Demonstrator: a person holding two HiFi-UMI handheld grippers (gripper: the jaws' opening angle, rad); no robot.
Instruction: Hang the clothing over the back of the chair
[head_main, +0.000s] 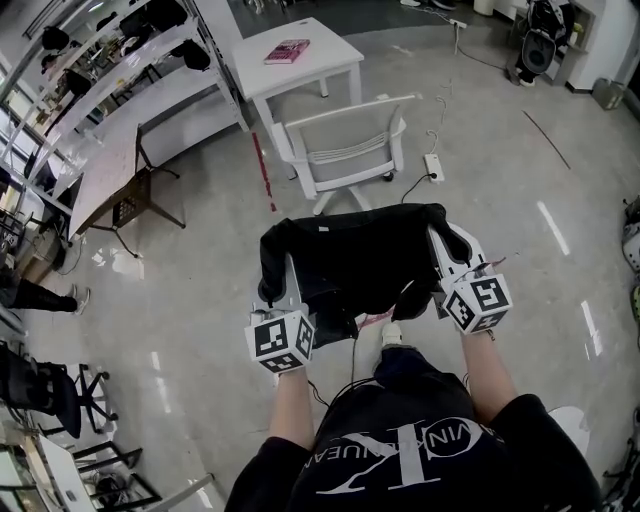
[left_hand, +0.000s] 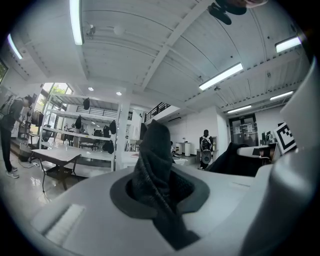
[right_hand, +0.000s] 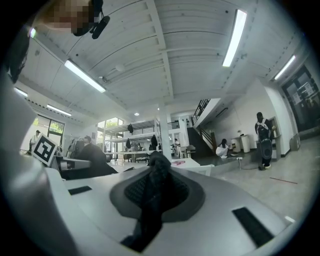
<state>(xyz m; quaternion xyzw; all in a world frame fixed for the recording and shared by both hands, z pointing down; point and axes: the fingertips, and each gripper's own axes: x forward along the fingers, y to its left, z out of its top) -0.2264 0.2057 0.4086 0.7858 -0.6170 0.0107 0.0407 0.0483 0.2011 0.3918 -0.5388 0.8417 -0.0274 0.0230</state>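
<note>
Grippers, left (head_main: 272, 292) and right (head_main: 452, 262), level, jaws clamped on black clothing (head_main: 360, 250).

Open-plan lab or workshop: white tables (head_main: 300, 62), gear shelving (head_main: 95, 45), strip lights (left_hand: 220, 76).

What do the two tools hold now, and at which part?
Both hold the black clothing: the left tool pinches its left end, the right tool its right end, and it hangs spread between them.
</note>
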